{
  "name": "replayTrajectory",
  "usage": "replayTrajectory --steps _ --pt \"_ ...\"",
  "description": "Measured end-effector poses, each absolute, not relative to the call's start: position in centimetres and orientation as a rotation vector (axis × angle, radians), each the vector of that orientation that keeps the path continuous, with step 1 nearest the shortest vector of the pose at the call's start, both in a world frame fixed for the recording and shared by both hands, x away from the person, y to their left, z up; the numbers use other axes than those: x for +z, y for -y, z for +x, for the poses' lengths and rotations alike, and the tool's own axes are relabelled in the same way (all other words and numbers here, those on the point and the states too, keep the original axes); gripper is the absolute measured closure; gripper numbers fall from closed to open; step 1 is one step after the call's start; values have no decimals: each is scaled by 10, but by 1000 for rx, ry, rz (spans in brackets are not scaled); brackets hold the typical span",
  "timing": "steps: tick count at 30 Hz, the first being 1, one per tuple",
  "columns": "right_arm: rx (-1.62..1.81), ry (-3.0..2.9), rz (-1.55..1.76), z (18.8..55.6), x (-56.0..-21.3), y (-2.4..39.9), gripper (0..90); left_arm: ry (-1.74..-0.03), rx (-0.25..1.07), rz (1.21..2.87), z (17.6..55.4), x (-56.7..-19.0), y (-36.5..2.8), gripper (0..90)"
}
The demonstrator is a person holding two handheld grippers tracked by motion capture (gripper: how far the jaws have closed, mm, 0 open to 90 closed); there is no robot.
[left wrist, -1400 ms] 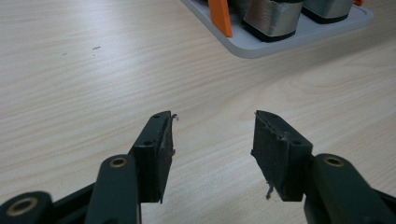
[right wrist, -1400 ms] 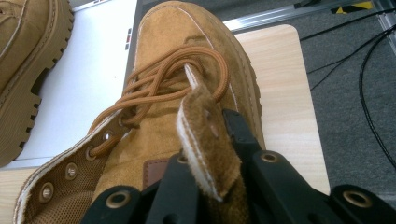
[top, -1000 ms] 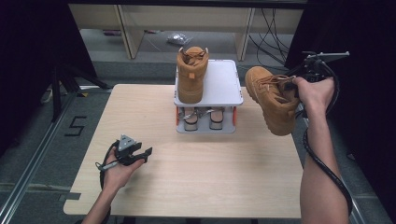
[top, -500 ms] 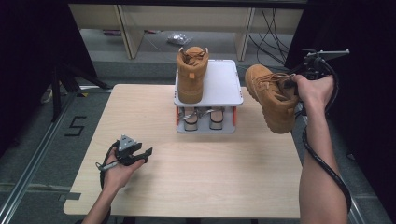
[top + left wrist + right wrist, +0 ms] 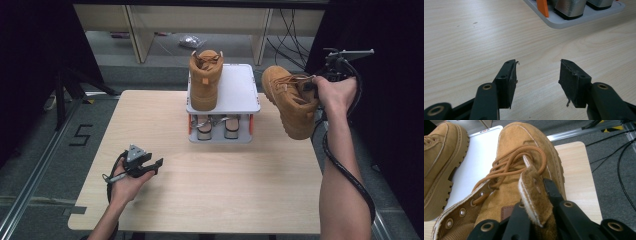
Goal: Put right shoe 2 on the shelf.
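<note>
A tan suede boot (image 5: 291,102) hangs in the air just right of the white rack (image 5: 235,89), toe pointing away from the person. My right gripper (image 5: 314,86) is shut on the boot's tongue (image 5: 534,192), which sticks up between the jaws in the right gripper view. A second tan boot (image 5: 204,80) stands on the left half of the rack's top shelf and shows at the left as a boot (image 5: 441,160) in the right gripper view. My left gripper (image 5: 154,165) rests low over the table's front left, open, with bare wood between its fingertips (image 5: 509,75).
The rack's lower shelf holds a pair of shoes (image 5: 215,125) between orange posts (image 5: 542,7). The wooden table (image 5: 210,180) has bare surface in front of the rack. A black cable (image 5: 350,175) trails along the right forearm. Shelving and cables lie behind the table.
The right gripper has carried the held boot slightly left, closer to the rack. The left gripper has stayed put.
</note>
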State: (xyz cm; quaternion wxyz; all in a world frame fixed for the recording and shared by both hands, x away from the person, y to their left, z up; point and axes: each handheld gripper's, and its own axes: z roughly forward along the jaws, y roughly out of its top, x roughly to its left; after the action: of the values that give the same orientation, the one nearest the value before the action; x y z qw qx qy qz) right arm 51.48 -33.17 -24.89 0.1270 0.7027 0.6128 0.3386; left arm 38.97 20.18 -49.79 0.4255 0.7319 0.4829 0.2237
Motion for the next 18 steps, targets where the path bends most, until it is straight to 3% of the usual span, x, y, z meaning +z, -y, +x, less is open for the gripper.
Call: replayTrajectory --steps 18 --pt "990 -1756 2058 523 -241 325 853 -1207 558 1830 390 -498 -201 474"
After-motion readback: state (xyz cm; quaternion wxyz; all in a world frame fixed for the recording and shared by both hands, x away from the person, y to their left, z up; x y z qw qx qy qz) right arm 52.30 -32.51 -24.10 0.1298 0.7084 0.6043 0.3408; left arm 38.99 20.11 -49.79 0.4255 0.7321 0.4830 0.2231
